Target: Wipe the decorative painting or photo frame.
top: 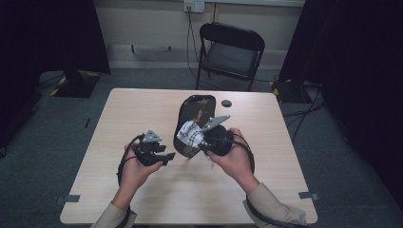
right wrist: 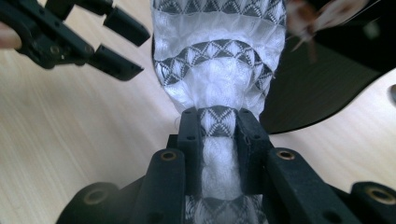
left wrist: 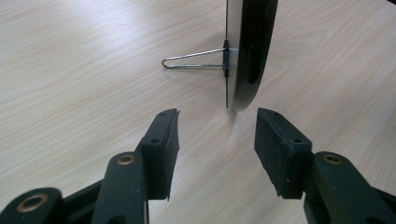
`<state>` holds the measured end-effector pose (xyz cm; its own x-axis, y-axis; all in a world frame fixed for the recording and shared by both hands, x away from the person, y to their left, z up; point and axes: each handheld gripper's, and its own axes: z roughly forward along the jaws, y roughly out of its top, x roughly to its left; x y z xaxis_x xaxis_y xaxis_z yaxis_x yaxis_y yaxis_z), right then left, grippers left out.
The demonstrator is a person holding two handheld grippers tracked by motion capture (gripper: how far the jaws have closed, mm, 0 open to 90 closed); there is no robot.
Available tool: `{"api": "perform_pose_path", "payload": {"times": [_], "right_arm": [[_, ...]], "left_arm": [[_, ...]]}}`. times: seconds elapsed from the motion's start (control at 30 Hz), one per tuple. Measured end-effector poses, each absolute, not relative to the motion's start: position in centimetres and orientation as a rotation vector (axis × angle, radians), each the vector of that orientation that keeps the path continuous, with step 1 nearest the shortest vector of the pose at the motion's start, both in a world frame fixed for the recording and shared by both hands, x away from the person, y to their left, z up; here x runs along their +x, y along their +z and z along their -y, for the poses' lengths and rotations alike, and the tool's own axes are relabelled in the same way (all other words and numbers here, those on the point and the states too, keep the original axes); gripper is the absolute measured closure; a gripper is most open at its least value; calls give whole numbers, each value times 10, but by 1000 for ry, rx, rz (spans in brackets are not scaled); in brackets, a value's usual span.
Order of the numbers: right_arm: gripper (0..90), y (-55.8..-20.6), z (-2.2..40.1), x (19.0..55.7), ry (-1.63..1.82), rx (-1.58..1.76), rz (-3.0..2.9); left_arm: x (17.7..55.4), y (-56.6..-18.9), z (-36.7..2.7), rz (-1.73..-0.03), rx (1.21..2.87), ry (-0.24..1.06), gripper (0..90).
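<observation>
A glossy black oval panel (top: 195,107) stands tilted near the middle of the table; in the left gripper view it shows edge-on (left wrist: 250,46) with a wire clip (left wrist: 194,60) on its rim. My right gripper (top: 202,142) is shut on a white cloth (top: 189,133) with black triangle bands, and the cloth lies against the panel's front. In the right gripper view the cloth (right wrist: 219,60) bulges out past the jaws (right wrist: 219,121), with the panel (right wrist: 317,88) behind it. My left gripper (top: 167,157) is open just left of the panel, nothing between its pads (left wrist: 217,126).
The wooden table (top: 142,109) has bare room to the left and front. A small black round object (top: 226,103) lies behind the panel to the right. A black folding chair (top: 230,52) stands beyond the far edge. Cables trail across the floor at the right.
</observation>
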<state>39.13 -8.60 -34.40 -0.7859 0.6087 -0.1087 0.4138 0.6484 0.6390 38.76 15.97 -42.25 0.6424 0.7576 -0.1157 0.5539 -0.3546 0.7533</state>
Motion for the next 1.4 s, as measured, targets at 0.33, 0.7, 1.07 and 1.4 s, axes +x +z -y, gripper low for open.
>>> {"api": "perform_pose_path", "payload": {"times": [0.33, 0.7, 1.07, 1.4], "right_arm": [[751, -397, 84, 391, 829, 873, -2641], [751, -447, 82, 391, 714, 895, -2725], [751, -436, 88, 389, 708, 886, -2710], [751, -355, 87, 384, 857, 806, -2586]], "left_arm": [[385, -422, -167, -1032, 2051, 340, 487], [385, -421, -171, -1045, 2037, 344, 479], [387, -424, -173, -1060, 2035, 348, 466], [389, -425, -174, -1063, 2031, 336, 452]]}}
